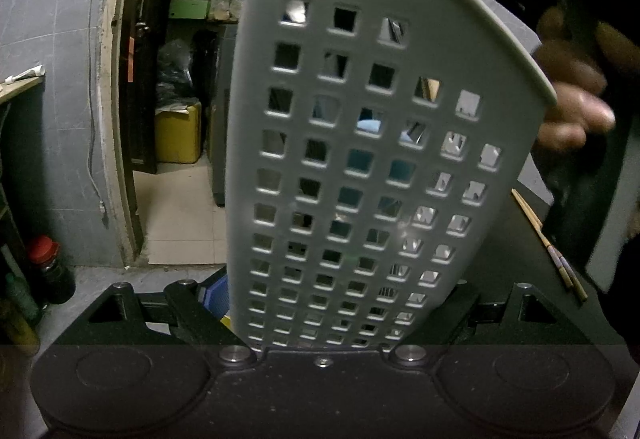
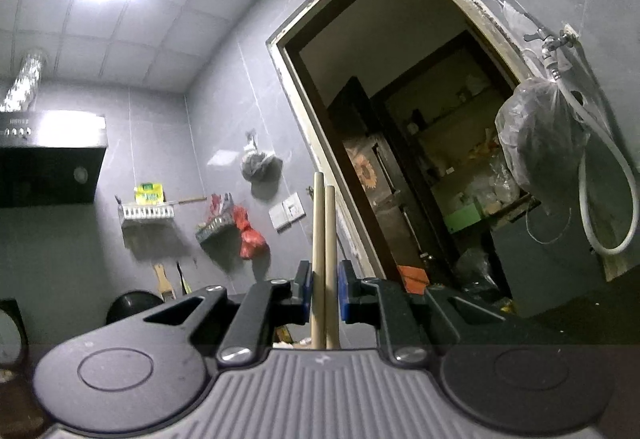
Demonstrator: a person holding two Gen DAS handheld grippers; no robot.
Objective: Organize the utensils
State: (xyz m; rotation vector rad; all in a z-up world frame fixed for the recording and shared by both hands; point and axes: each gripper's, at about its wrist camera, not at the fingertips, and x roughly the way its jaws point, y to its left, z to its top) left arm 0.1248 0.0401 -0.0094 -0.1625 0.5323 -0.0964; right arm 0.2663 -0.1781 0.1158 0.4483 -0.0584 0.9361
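A grey plastic utensil holder (image 1: 352, 143) with rows of square holes fills the left wrist view and leans slightly right. My left gripper (image 1: 324, 319) is shut on its lower end, one black finger on each side. Through the holes I glimpse metal utensils, too hidden to name. In the right wrist view my right gripper (image 2: 325, 291) is shut on a pair of wooden chopsticks (image 2: 323, 231), which stick up between the blue pads and point toward the wall. Another pair of chopsticks (image 1: 552, 243) lies on the dark counter at the right.
A person's blurred hand (image 1: 572, 111) is close to the holder's right rim. An open doorway (image 1: 180, 119) with a yellow container (image 1: 178, 137) lies behind. A red-capped bottle (image 1: 50, 267) stands low left. Wall racks (image 2: 146, 213), a range hood (image 2: 48, 163) and a tap with hose (image 2: 560, 47) line the walls.
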